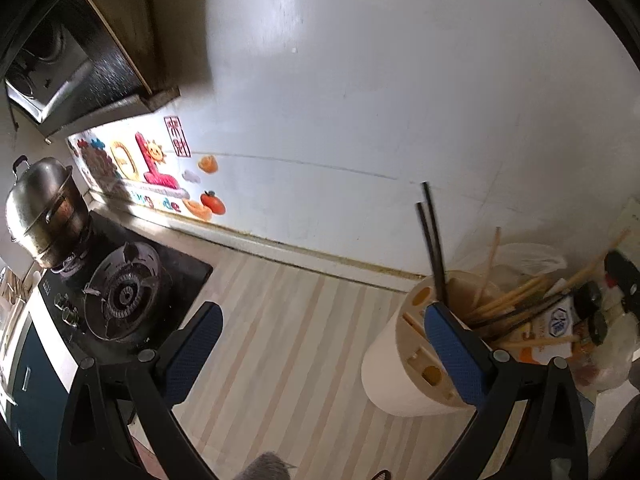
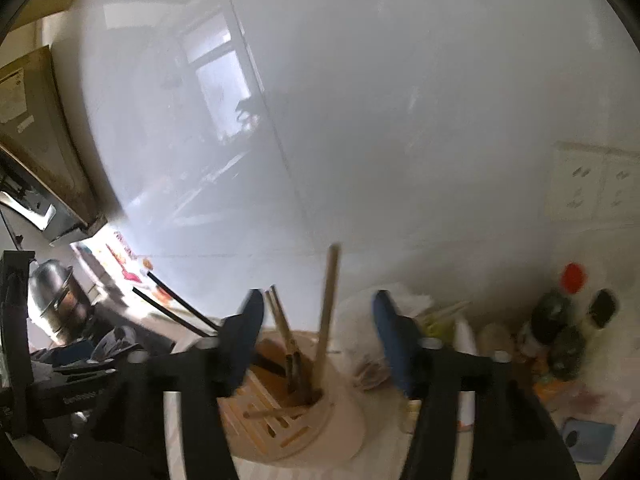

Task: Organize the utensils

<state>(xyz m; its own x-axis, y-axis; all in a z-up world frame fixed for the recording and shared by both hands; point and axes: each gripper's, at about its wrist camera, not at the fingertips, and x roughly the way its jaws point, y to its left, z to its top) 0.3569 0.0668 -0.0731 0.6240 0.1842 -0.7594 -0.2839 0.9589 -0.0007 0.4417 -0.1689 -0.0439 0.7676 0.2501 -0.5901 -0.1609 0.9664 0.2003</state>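
Observation:
A white round utensil holder with a wooden slotted top stands on the striped counter. Two black chopsticks stick up from it, and several wooden chopsticks lean in it. My left gripper is open and empty, its right finger right in front of the holder. In the right wrist view the holder sits below my open right gripper. A wooden chopstick stands upright in it between the fingers, untouched. The black chopsticks point left.
A gas stove with a steel steamer pot is at the left, under a range hood. Sauce bottles and plastic bags crowd the right of the holder. The white tiled wall is close behind. Wall sockets are at the right.

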